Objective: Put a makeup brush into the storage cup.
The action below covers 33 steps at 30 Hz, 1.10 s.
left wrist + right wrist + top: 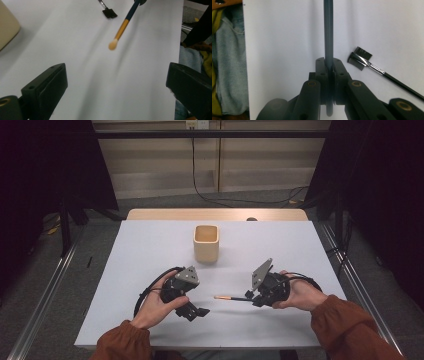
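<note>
A thin brush point(226, 297) with a dark handle, an orange band and a pale round tip hangs level just above the white table point(150, 250). My right gripper point(251, 296) is shut on its handle, and the tip points left toward my left gripper point(197, 311). The right gripper view has the jaws point(328, 63) clamped on the dark handle point(328, 35). In the left gripper view the left gripper point(116, 73) stands wide open with nothing between its jaws, and the brush tip point(113, 45) floats ahead of it.
A beige square cup point(206, 242) stands upright at the middle back of the table, and its edge is at the left of the left gripper view point(6, 25). A second flat black brush point(362, 58) lies on the table beside the right gripper point(109, 12).
</note>
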Available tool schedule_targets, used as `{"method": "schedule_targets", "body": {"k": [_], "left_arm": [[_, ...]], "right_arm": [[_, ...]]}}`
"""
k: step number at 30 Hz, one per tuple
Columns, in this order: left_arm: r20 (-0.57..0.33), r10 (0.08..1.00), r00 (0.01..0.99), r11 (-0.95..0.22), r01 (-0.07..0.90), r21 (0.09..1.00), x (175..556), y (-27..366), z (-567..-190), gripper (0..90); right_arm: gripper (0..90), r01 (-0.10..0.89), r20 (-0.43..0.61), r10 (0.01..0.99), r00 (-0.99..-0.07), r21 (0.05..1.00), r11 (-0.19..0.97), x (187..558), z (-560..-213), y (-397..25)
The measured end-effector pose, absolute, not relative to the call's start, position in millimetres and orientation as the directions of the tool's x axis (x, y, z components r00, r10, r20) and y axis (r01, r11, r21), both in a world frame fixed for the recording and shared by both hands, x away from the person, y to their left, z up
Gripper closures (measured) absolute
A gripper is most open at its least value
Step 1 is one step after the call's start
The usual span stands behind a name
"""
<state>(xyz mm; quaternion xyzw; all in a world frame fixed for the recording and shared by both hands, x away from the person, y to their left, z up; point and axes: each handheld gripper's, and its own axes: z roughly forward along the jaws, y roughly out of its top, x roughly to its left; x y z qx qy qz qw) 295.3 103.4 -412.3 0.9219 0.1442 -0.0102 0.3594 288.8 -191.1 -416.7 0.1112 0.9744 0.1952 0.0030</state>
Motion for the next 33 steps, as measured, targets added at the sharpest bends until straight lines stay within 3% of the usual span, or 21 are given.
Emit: {"method": "schedule_targets", "body": {"k": [7,17,33], "left_arm": [[-0.148,0.302,0.942,-0.669,0.320,0.671,296,112,-420,3.6],[-0.145,0.299,0.943,-0.667,0.315,0.675,293,113,-421,3.8],[-0.154,0.310,0.938,-0.649,0.328,0.687,292,116,-424,3.8]], "right_arm": [[85.2,0.259,0.053,0.263,-0.963,0.443,0.859,290,-422,-204],[85.3,0.316,0.093,0.318,-0.944,0.540,0.780,290,-429,-214],[85.2,0.332,0.099,0.363,-0.926,0.670,0.664,283,-431,-220]]}}
